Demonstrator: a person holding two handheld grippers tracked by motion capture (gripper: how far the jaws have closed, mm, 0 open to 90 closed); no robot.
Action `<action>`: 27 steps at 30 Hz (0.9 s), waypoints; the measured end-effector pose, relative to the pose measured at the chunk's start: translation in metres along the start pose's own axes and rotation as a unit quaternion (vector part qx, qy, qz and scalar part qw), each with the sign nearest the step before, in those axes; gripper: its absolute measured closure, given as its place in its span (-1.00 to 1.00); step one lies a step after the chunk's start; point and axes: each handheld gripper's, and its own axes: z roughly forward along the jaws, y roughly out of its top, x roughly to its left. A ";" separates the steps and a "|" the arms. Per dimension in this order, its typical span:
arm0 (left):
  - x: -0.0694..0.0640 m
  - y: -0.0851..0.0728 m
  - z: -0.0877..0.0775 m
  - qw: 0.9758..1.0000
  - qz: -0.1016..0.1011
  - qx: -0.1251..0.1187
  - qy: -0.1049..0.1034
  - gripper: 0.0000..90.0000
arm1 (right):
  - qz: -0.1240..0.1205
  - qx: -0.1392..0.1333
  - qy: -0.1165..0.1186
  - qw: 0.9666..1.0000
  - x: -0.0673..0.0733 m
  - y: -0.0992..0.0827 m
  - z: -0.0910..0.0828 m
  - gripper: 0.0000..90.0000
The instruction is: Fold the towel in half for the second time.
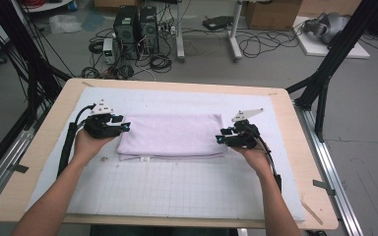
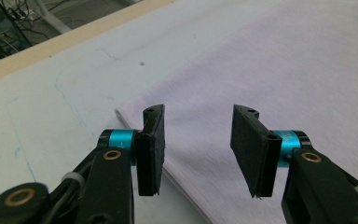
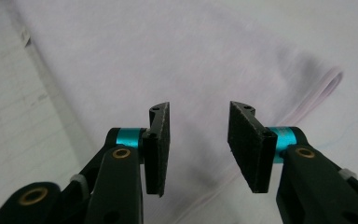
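**Both tools parted at the ends of the folded cloth**

From the high view I see the folded pale lilac cloth [image 1: 171, 135] lying as a flat rectangle in the middle of the white gridded mat [image 1: 177, 189] that covers the light wooden counter [image 1: 49, 132]; my left tool [image 1: 123, 126] sits at the cloth's left end and my right tool [image 1: 220, 138] at its right end; beyond the counter, black computer towers [image 1: 137, 27] and loose cables lie on the grey floor [image 1: 275, 64]; the gripper views give none of that.

The left gripper view gives me what the high view cannot: the left tool [image 2: 198, 149] with its jaws partly open over the cloth's corner [image 2: 261, 74], nothing pinched between the pads. The right gripper view shows the right tool [image 3: 199, 147] likewise partly open and holding nothing, the cloth [image 3: 168, 56] beneath it, its stacked layers visible at a rounded fold edge.

The cloth looks smooth, with a small white tag [image 1: 145, 159] at its near edge.
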 end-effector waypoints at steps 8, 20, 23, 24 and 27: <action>-0.016 -0.029 -0.017 0.999 -0.003 -0.011 -0.039 0.22 | -0.006 -0.003 0.027 1.000 0.014 -0.027 -0.007 0.14; -0.027 -0.059 -0.010 0.996 0.015 0.062 -0.065 0.17 | -0.055 0.006 -0.005 0.998 0.021 -0.044 0.009 0.45; -0.026 -0.059 -0.011 0.997 0.018 0.059 -0.055 0.43 | -0.051 0.005 0.000 0.999 0.020 -0.044 0.008 0.74; -0.026 -0.058 -0.011 0.997 0.020 0.058 -0.055 0.52 | -0.055 0.004 0.005 0.998 0.020 -0.044 0.008 0.77; -0.026 -0.058 -0.013 0.997 0.025 0.055 -0.051 0.70 | -0.042 0.003 0.021 0.999 0.019 -0.044 0.005 0.81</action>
